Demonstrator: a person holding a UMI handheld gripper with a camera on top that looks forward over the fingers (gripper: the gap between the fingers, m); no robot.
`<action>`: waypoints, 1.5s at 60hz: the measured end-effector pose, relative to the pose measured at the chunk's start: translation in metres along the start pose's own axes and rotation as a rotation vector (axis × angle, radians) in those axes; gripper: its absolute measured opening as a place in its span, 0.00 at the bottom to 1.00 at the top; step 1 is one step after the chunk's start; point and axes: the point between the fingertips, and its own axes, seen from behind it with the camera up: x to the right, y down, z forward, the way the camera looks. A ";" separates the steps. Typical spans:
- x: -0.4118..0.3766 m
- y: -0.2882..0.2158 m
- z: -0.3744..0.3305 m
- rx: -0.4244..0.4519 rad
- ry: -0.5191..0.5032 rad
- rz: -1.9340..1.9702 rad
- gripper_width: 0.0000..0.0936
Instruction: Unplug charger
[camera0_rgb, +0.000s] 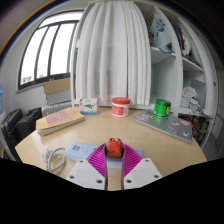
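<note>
A small red-orange charger (115, 147) sits between my fingertips, and both pink pads (100, 158) press on its sides. My gripper (115, 150) is shut on it, low over the round wooden table (150, 145). A white power strip (80, 152) lies just left of the fingers, and its white cable (54, 157) loops further left. The left finger hides the near end of the strip, so I cannot tell whether the charger is still seated in it.
Beyond the fingers stand a red-lidded tub (120, 106), a green cup (161, 106) and a white cup (88, 103). A flat box (60, 121) lies at the left, grey items (165, 123) at the right. White curtains (115, 50) and a window (50, 50) are behind.
</note>
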 end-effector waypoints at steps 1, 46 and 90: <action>0.000 0.000 0.000 0.000 -0.003 0.005 0.18; 0.129 0.011 -0.039 -0.048 0.088 0.088 0.18; 0.129 0.037 -0.022 -0.169 0.069 0.074 0.88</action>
